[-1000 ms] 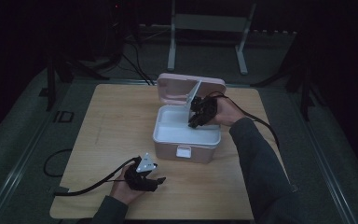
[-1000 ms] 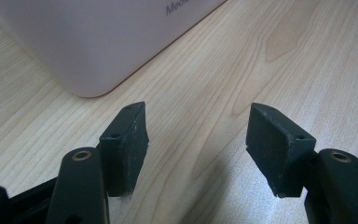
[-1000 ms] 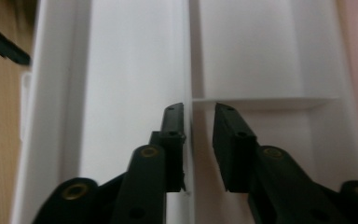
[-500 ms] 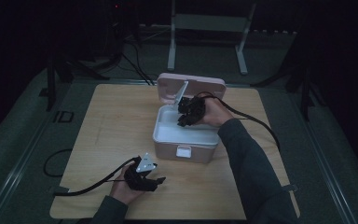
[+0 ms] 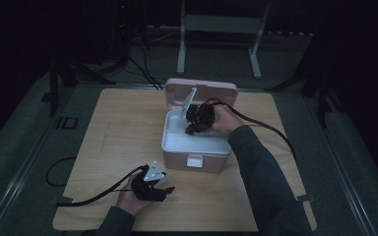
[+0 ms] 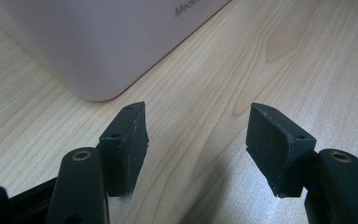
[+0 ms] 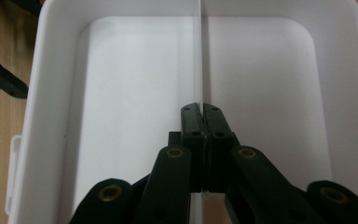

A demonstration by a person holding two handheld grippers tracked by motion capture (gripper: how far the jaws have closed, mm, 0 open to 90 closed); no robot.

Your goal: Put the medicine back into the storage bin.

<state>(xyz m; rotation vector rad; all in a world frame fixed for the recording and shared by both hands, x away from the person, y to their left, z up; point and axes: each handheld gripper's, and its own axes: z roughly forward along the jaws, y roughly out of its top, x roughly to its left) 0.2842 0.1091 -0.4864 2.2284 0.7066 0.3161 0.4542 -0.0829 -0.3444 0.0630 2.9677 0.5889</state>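
A: Looking down from the high view: pink storage box [image 5: 197, 160] near the middle of a wooden table [image 5: 108, 128], lid [image 5: 202, 91] thrown back behind the box. Right gripper [image 5: 193, 125] reaching into the box from its far right side. Left gripper [image 5: 163, 189] resting on the table in front of the box, off its front left corner.

B: Seen more closely from the right gripper view?

A: Yes. White inner tray [image 7: 51, 93] inside the box, split by a thin white divider [image 7: 198, 56] running down the tray's middle. Right gripper [image 7: 203, 112] clamped on that divider, both pads pressed flat against it after just closing. From above, merely a pale sliver [image 5: 191, 96] rising beside the gripper at the box's rear edge.

B: And the left gripper view?

A: Left gripper [image 6: 196, 140] released, jaws apart, bare wood between them, nothing grasped. Rounded lower corner of the box [image 6: 98, 46] just ahead of the jaws, not touching.

B: Any writing?

A: Grey lettering [image 6: 193, 7] on the box wall, cut off at the frame's top; seems to start "Medic", remainder unreadable.
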